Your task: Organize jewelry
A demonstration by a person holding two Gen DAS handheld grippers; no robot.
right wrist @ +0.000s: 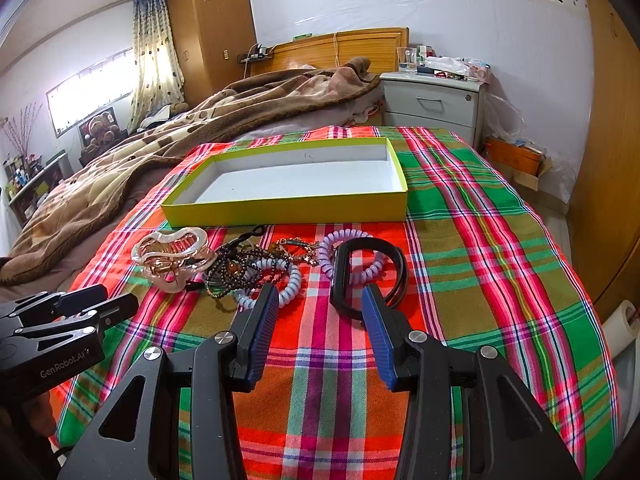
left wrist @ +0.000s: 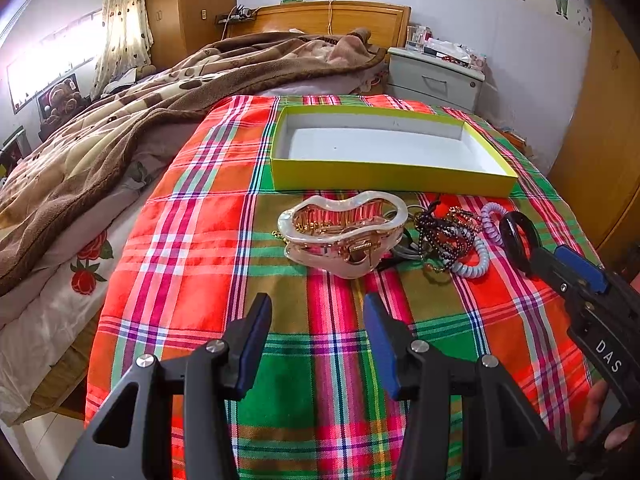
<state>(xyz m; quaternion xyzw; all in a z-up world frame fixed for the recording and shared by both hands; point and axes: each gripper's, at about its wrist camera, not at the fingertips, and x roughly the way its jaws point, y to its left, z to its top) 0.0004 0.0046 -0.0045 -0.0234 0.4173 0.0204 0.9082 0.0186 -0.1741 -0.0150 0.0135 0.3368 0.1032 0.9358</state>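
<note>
- Here, a bright checked cloth (left wrist: 208, 240) covers the end of a bed, and all the jewelry sits on it.
- A flat yellow box (right wrist: 288, 210) with a white inside lies on the cloth, behind the jewelry. It has nothing in it.
- A big pink hair claw (left wrist: 344, 232) sits just in front of the box, on the left side of the pile.
- Next to the claw is a tangle of dark bead bracelets (right wrist: 244, 268), touching it.
- A light purple coil hair tie (right wrist: 348, 256) and a pale blue coil hair tie (right wrist: 276, 288) lie in the pile too, right beside the beads.
- A black headband (right wrist: 370, 276) lies flat at the right end of the pile, and the purple coil shows through its middle.
- The left gripper (left wrist: 318, 308) has its two blue fingers wide apart. It holds nothing and hangs over the cloth, near the hair claw but not touching it.
- The right gripper (right wrist: 320, 300) is spread wide too, with nothing in it. Its right finger (right wrist: 374, 312) is just by the near end of the headband, and its left finger (right wrist: 266, 308) is just by the blue coil.
- A brown blanket (left wrist: 120, 128) is bunched up on the bed behind the cloth.
- A gray nightstand (right wrist: 432, 100) stands by the wall.
</note>
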